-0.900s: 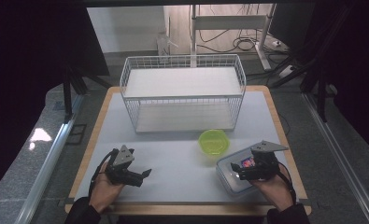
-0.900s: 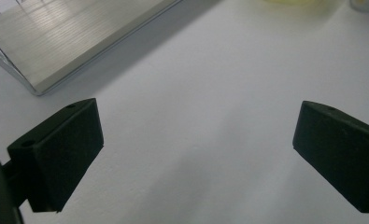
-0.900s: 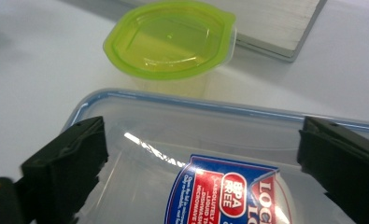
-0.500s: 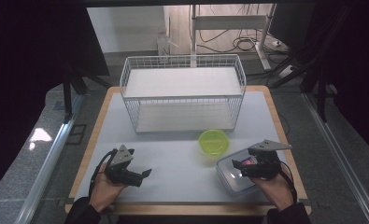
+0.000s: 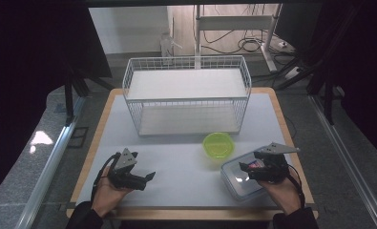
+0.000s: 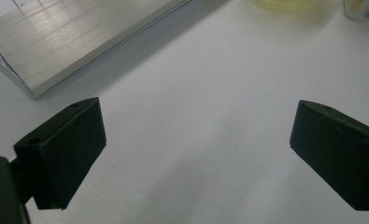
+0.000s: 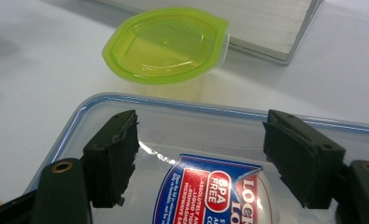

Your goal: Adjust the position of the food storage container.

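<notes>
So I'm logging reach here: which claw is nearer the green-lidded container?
Right. The right claw hovers over the clear lidded box just beside the green-lidded container; the left claw sits across the table.

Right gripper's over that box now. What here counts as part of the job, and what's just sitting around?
Likely in play:
clear lidded container under the open right gripper
green-lidded tub just beyond

Lying about:
white wire rack
open left gripper, over bare table

Wire rack (image 5: 186, 95) at table's (image 5: 176, 191) far middle; lidded round tub (image 5: 218, 144) before it, rectangular container (image 5: 238, 182) nearer, rightward.
</notes>
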Tool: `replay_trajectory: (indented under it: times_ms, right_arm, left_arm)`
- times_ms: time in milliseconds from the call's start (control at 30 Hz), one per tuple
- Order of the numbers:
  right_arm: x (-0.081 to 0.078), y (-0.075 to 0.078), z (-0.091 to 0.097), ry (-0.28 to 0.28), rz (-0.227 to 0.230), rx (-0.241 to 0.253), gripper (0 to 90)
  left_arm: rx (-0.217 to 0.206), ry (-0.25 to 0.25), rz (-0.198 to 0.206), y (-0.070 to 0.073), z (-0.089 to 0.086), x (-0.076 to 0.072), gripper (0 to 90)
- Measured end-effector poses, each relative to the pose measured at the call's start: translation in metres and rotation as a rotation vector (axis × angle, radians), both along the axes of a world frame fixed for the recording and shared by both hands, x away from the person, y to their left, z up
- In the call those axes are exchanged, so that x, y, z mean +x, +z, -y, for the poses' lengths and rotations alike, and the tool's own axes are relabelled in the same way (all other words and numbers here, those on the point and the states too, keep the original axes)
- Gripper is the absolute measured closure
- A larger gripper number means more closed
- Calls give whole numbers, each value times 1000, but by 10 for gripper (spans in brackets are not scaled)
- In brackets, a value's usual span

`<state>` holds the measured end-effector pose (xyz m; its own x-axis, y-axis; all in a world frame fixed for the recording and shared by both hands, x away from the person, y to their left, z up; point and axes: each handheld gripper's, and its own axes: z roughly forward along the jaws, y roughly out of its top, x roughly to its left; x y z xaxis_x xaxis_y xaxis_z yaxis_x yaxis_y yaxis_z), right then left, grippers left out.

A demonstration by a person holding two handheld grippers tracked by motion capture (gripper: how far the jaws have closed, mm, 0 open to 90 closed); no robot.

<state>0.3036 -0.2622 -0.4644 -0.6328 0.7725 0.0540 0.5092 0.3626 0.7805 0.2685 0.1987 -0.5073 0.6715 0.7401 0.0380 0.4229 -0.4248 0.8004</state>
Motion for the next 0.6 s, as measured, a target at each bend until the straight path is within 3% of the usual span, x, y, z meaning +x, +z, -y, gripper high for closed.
replay_trajectory:
  times_ms: [300, 400, 600]
  right_arm:
    - [2, 3, 14, -37, 4, -30, 391]
    - [4, 5, 27, -69, 7, -41, 500]
    - [3, 8, 61, -126, 44, -51, 817]
  left_arm:
    - [5, -3, 5, 0, 1, -1, 57]
    - [5, -1, 6, 0, 1, -1, 61]
    - [5, 4, 22, 2, 1, -2, 68]
